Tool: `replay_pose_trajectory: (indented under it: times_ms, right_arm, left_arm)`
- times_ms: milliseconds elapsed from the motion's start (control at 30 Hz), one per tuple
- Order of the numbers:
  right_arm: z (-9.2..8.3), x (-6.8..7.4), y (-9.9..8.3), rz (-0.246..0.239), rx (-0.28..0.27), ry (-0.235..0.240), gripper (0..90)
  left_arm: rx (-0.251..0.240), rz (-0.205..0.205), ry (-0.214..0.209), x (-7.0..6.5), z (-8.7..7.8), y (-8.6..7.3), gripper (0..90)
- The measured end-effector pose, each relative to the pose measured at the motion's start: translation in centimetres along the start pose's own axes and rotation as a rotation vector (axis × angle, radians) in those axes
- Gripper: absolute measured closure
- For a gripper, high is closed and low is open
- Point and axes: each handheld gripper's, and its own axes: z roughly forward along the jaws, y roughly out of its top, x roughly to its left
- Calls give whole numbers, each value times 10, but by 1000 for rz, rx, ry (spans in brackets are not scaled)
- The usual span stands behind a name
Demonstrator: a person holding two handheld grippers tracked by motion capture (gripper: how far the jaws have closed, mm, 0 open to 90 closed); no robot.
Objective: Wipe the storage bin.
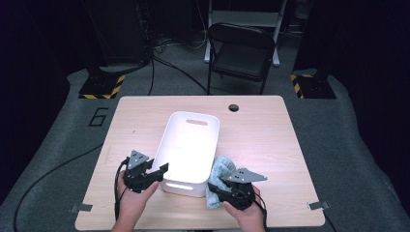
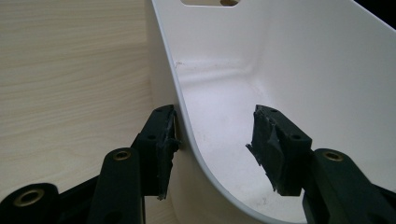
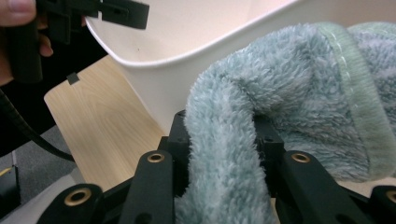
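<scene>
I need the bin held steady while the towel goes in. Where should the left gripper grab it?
Grip the white bin by its thin upright rim at the near left corner, coming from above: the left gripper already straddles that wall, one jaw outside, one inside.

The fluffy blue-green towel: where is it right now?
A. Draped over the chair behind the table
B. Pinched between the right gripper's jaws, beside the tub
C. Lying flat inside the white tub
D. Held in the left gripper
B: in the right gripper view the towel is pinched between the right gripper's jaws, just outside the white tub; the high view shows it at the tub's near right corner.
</scene>
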Motion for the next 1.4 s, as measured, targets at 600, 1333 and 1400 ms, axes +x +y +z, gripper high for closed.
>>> replay_pose_trajectory:
  times_ms: [600,1333,1400]
  right_arm:
    - [32,-3,-45,39,153,-2,669]
    - [26,-22,-38,116,132,-52,672]
    - [25,-22,-38,116,126,-53,672]
  left_arm:
    - [1,5,13,-2,0,0,500]
    - [12,8,-38,-5,-2,3,492]
    - [12,6,-43,-6,-2,3,491]
